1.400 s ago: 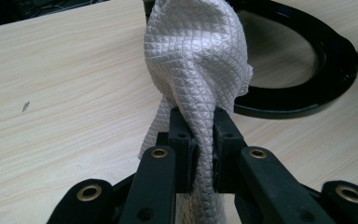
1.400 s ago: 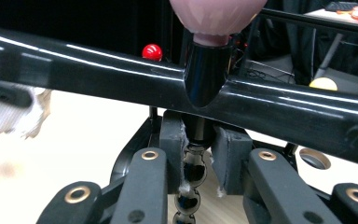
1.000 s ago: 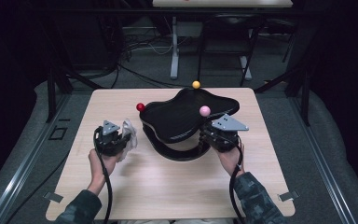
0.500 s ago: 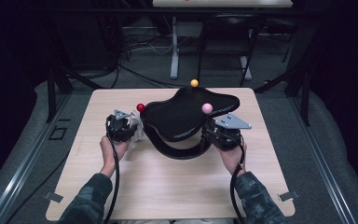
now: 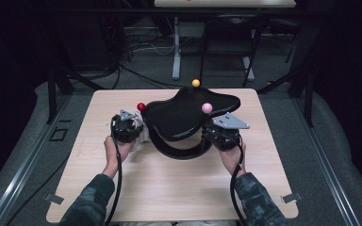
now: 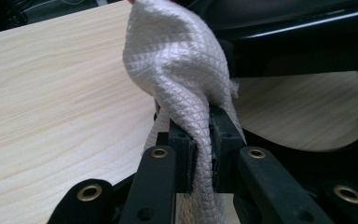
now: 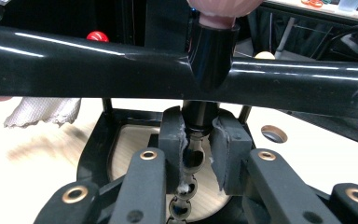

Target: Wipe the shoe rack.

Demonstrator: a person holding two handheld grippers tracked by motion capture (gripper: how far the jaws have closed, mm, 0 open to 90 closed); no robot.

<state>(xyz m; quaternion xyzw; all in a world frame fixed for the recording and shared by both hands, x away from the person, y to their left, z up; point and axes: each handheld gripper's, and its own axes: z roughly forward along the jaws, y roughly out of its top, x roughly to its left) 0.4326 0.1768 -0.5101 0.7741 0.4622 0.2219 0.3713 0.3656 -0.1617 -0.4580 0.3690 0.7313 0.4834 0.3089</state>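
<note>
High view: the counter [image 5: 169, 188] carries a black stand [image 5: 188, 115]. Right gripper [image 7: 198, 140] fingers are clamped on its beaded post [image 7: 190, 158]; hold firm. Left gripper [image 6: 199, 140] fingers pinch the white cloth [image 6: 177, 65] beside the stand's edge; wipe with light strokes.

Stand [image 5: 188, 117] at table [image 5: 169, 188] centre, toward far edge. Left gripper [image 5: 125, 128] just left of it, cloth [image 6: 182, 79] in jaws. Right gripper [image 5: 221, 134] at right side, jaws around post [image 7: 193, 140], probably touching.
</note>
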